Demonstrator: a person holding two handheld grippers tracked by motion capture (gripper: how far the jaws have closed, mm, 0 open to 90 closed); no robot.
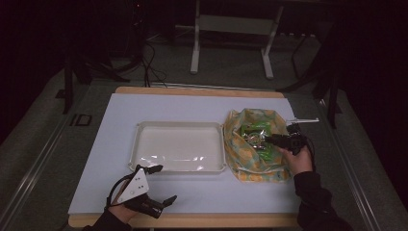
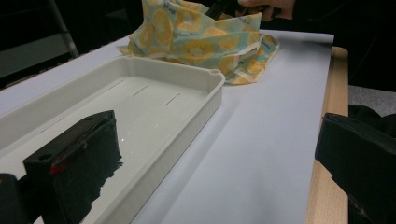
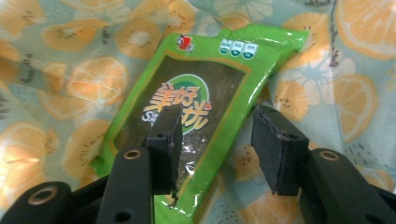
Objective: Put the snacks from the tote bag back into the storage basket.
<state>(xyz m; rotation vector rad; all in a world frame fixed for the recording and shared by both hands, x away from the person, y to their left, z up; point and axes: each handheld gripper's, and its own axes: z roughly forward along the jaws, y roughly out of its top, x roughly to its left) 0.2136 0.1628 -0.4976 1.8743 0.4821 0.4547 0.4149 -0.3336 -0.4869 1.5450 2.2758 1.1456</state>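
A cloth bag point(image 1: 250, 169) printed with orange slices lies open at the right of the white mat. In it is a green snack packet point(image 1: 255, 131), seen close up in the right gripper view as a green snack packet point(image 3: 205, 84) on the bag's cloth point(image 3: 70, 79). My right gripper point(image 1: 270, 139) reaches into the bag. Its jaws stand apart over the packet's lower right edge, right gripper point(image 3: 217, 140), and do not press on it. My left gripper point(image 1: 164, 184) rests open near the table's front edge, one jaw over the near corner of the empty white tray point(image 1: 139, 126).
The tray point(image 2: 187, 77) sits mid-mat, its right wall close to the bag point(image 2: 201, 46). The mat covers a wooden table point(image 1: 202, 91). Bare mat point(image 2: 261, 140) lies between my wide-open left gripper point(image 2: 219, 163) and the bag. Table legs and cables stand on the floor beyond.
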